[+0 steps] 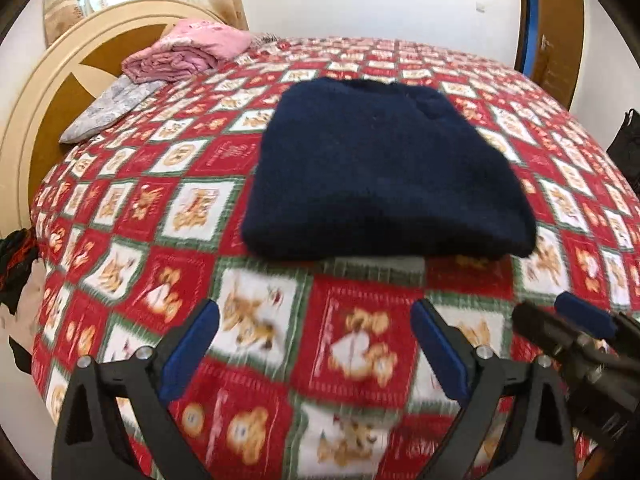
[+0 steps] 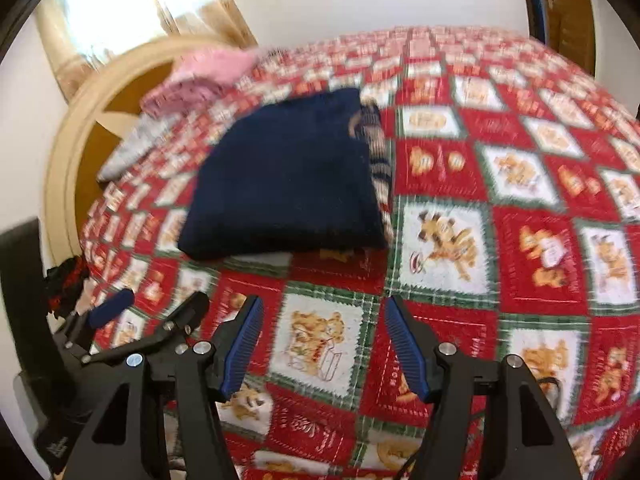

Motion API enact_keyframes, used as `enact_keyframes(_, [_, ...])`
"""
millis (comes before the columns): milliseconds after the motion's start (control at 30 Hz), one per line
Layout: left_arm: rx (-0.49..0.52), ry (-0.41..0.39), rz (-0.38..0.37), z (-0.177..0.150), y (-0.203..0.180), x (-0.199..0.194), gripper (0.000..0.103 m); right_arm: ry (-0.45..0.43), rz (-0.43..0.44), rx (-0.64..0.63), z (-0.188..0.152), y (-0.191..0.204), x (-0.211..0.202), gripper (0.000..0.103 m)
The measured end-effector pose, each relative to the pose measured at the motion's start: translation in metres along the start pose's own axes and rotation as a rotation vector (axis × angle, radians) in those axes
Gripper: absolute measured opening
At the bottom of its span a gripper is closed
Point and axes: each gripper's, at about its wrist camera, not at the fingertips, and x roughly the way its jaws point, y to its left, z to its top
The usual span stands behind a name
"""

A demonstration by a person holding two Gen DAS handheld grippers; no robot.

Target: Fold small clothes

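Left tongs (image 1: pixel 314 344) fill the lower centre of the left wrist view, blue pads spread wide with nothing between them; right tongs (image 2: pixel 322 344) sit at the lower centre of their own view, jaws apart and empty, angled downward

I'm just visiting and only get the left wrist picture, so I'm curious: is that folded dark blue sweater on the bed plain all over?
Observer: Not quite. In the right wrist view a striped layer, tan, white and dark, peeks out along the right edge of the navy sweater.
Visitor: Funny. Is anything being held on the other side?
Observer: No. The right gripper is open, and only the patterned bedspread shows between its pads. It sits short of the sweater, not touching it.
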Motion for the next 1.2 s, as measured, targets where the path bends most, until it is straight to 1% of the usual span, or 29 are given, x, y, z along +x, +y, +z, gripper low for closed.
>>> enact_keyframes(133, [-0.014,-0.086,0.016,-0.005,0.01,-0.033,0.098,-0.154,-0.028,-0.07,-0.007,0.018,-0.06,0.064])
enact_keyframes(167, [-0.016,-0.117,0.017,-0.003,0.012,-0.044,0.099,-0.191,-0.03,-0.083,-0.008,0.021,-0.073,0.064])
enact_keyframes(200, [-0.018,-0.138,0.018,-0.002,0.012,-0.051,0.099,-0.247,-0.032,-0.102,-0.01,0.025,-0.092,0.064])
enact_keyframes(233, [-0.023,-0.179,0.017,0.0,0.012,-0.065,0.1,-0.284,-0.034,-0.113,-0.01,0.028,-0.102,0.065])
enact_keyframes(267, [-0.025,-0.204,0.014,0.0,0.012,-0.072,0.103,-0.34,-0.04,-0.127,-0.011,0.031,-0.118,0.067])
enact_keyframes(333, [-0.029,-0.272,0.009,0.001,0.011,-0.093,0.103,-0.425,-0.063,-0.138,-0.011,0.033,-0.139,0.082])
enact_keyframes(367, [-0.029,-0.298,0.01,0.0,0.01,-0.1,0.103,-0.479,-0.076,-0.14,-0.013,0.035,-0.15,0.083])
enact_keyframes(467, [-0.034,-0.362,0.004,-0.002,0.008,-0.121,0.103,-0.562,-0.095,-0.143,-0.015,0.035,-0.163,0.084])
enact_keyframes(533, [-0.012,-0.404,-0.008,-0.004,0.004,-0.131,0.103,-0.574,-0.106,-0.129,-0.014,0.032,-0.163,0.084])
enact_keyframes(633, [0.008,-0.428,0.024,-0.005,0.0,-0.136,0.103,-0.557,-0.114,-0.091,-0.011,0.024,-0.159,0.084])
enact_keyframes(700, [0.0,-0.417,0.022,-0.006,-0.001,-0.135,0.103,-0.54,-0.119,-0.066,-0.009,0.019,-0.155,0.084])
enact_keyframes(767, [-0.03,-0.385,0.0,-0.006,0.003,-0.129,0.103,-0.524,-0.122,-0.051,-0.009,0.015,-0.148,0.084])
enact_keyframes(867, [-0.063,-0.349,-0.004,-0.007,0.005,-0.124,0.103,-0.501,-0.12,-0.044,-0.01,0.012,-0.143,0.084])
enact_keyframes(967, [-0.06,-0.344,0.019,-0.01,0.003,-0.124,0.103,-0.485,-0.11,-0.035,-0.011,0.011,-0.139,0.084])
enact_keyframes(1200, [-0.027,-0.371,0.047,-0.011,-0.001,-0.13,0.103,-0.482,-0.106,-0.033,-0.011,0.01,-0.139,0.084])
